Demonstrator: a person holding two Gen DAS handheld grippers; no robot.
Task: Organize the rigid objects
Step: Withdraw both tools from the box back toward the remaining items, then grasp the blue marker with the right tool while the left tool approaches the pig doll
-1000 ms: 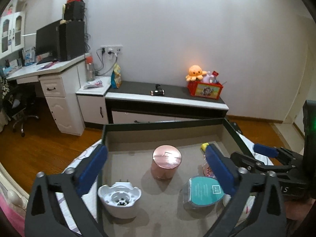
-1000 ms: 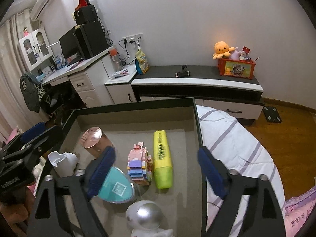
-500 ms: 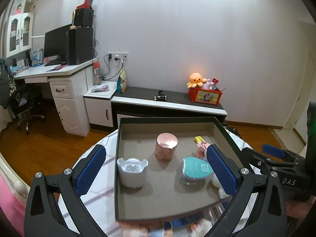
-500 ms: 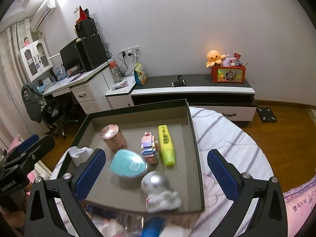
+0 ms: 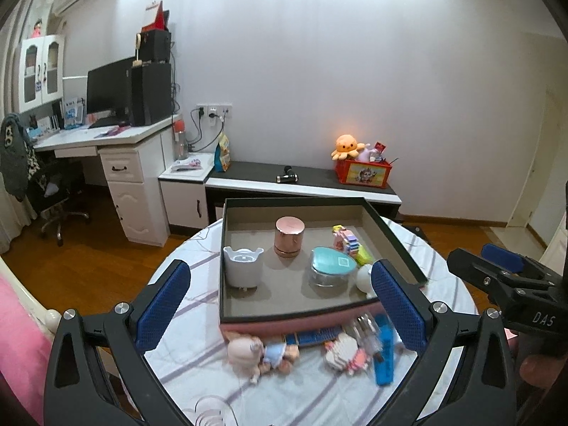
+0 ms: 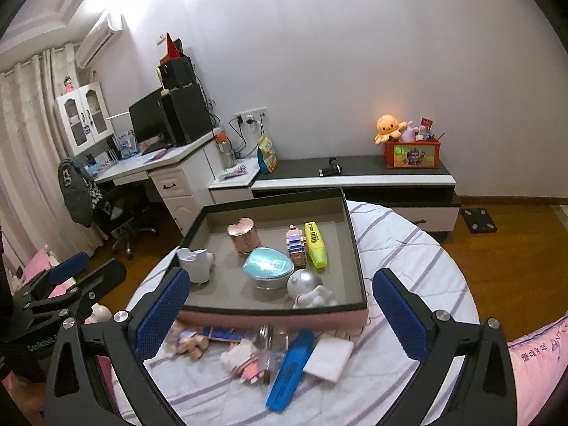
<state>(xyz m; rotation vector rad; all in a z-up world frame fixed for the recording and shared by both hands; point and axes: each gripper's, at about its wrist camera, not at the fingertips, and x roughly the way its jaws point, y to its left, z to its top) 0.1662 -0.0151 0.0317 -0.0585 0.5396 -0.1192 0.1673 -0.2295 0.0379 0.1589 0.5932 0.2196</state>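
A dark-rimmed box tray (image 5: 223, 266) (image 6: 355, 248) sits on a round striped table. It holds a rose-gold canister (image 5: 289, 236) (image 6: 243, 236), a white cup-like holder (image 5: 243, 266) (image 6: 195, 264), a teal-lidded jar (image 5: 332, 271) (image 6: 268, 271), a pastel brick figure (image 6: 296, 246), a yellow highlighter (image 6: 314, 245) and a silver-headed astronaut figure (image 6: 310, 289). In front of the tray lie a doll (image 5: 259, 351) (image 6: 186, 340), a pink block toy (image 5: 346, 353) (image 6: 245, 360) and a blue marker (image 5: 385, 351) (image 6: 291, 369). My left gripper (image 5: 280, 309) and right gripper (image 6: 280, 316) are open and empty, above the table's near side.
A white folded card (image 6: 328, 353) and a clear small object (image 6: 271, 337) lie beside the blue marker. A pink bed edge (image 6: 532, 358) borders the table on the right. A low cabinet (image 5: 301, 186) and desk (image 5: 106, 138) stand against the far wall.
Both grippers have pulled back and up from the tray. The table's near side with the doll, block toy and blue marker has come into view.
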